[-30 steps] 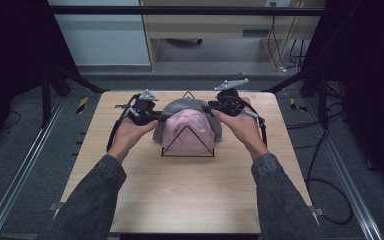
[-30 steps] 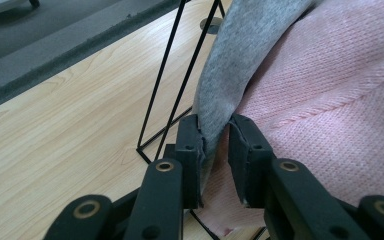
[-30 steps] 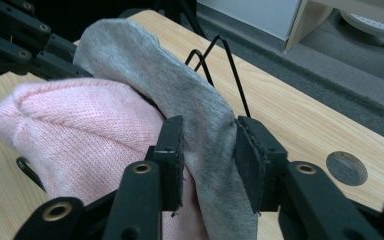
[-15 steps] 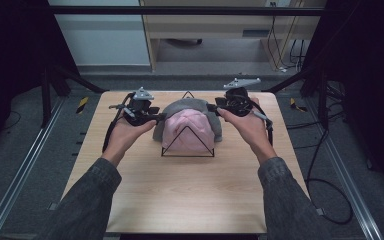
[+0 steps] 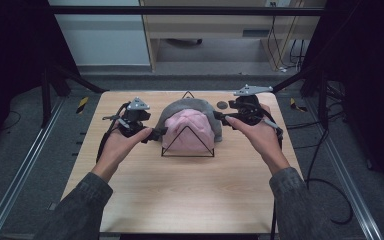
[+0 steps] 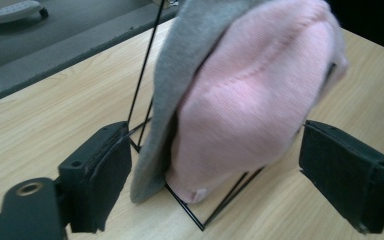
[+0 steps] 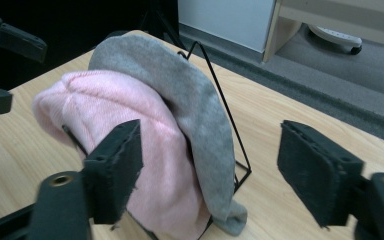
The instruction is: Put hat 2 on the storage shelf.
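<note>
Wooden table: pink hat over gray hat on wire stand; L tool & R tool both spread.

Grey floor around a pale wooden table — beyond, a white wall panel and wooden furniture.

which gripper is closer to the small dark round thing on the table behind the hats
Right. The right gripper sits just in front of the dark round object; the left gripper is across the hats, on their far side.
</note>
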A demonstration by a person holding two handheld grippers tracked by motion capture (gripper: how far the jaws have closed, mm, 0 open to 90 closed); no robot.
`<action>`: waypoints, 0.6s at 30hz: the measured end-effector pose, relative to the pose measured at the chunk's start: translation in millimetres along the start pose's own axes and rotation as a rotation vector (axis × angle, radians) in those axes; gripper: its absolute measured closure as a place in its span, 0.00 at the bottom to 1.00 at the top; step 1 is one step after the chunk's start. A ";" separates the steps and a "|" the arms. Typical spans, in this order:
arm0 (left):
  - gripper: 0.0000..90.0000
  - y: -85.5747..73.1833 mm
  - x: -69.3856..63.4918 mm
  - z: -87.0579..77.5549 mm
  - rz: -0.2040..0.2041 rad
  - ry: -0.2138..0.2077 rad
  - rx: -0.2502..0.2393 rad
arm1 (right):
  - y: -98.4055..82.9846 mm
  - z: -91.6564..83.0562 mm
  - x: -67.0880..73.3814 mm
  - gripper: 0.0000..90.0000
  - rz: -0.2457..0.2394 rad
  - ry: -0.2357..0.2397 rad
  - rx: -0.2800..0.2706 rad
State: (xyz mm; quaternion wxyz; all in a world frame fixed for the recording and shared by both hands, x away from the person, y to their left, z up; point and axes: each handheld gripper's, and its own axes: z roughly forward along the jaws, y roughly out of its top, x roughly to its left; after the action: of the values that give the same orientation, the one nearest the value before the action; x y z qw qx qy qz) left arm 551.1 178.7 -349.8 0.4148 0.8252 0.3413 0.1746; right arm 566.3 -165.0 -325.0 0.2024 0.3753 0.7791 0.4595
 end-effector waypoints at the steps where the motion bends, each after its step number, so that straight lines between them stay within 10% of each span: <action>1: 0.13 -2.3 -2.0 -1.4 0.005 -0.002 0.002 | -1.8 -2.4 -0.1 0.27 -0.001 -0.001 -0.002; 18: 0.07 -68.0 -21.5 -11.5 0.035 -0.006 0.049 | -77.1 -34.9 7.3 0.10 -0.009 -0.030 0.010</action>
State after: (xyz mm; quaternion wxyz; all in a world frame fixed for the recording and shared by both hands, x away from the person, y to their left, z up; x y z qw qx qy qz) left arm 500.9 198.7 -397.7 0.3922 0.8416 0.3297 0.1712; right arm 507.9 -201.9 -374.4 0.2142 0.3799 0.7800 0.4489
